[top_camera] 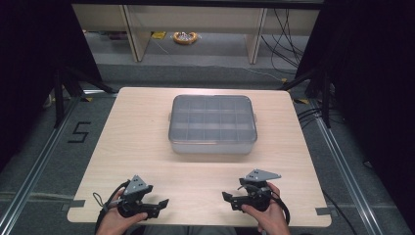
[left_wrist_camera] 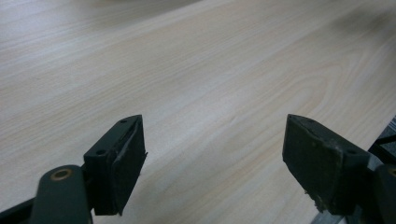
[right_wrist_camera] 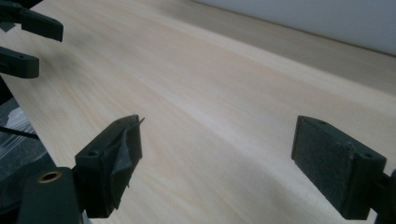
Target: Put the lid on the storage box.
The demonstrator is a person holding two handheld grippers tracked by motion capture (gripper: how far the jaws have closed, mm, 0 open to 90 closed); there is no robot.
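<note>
High view first: the left gripper [top_camera: 164,202] and the right gripper [top_camera: 226,196] sit low over the near edge of the pale wood-grain table [top_camera: 137,142], each carried in one of the person's hands, their black jaws turned inward so the tips face one another across a bare strip of tabletop. Both are released. In the left gripper view the left gripper [left_wrist_camera: 212,158] has its two pads spread wide with nothing but wood grain between them, and in the right gripper view the right gripper [right_wrist_camera: 217,163] stands just as wide and just as empty, with the other tool's jaws showing at that picture's upper left corner.

My reading is that the hands are parked at a ready pose near the person, jaws spread so either tool can close on something without first opening.

Ahead of both tools, well apart from their tips and roughly midway between them, lies the grey translucent plastic compartment box with its clear lid closed [top_camera: 213,125]. It sits flat at the table's middle, its long side toward the grippers, its small side tabs facing out to left and right. Its compartments look empty, though the lid blurs them.
</note>
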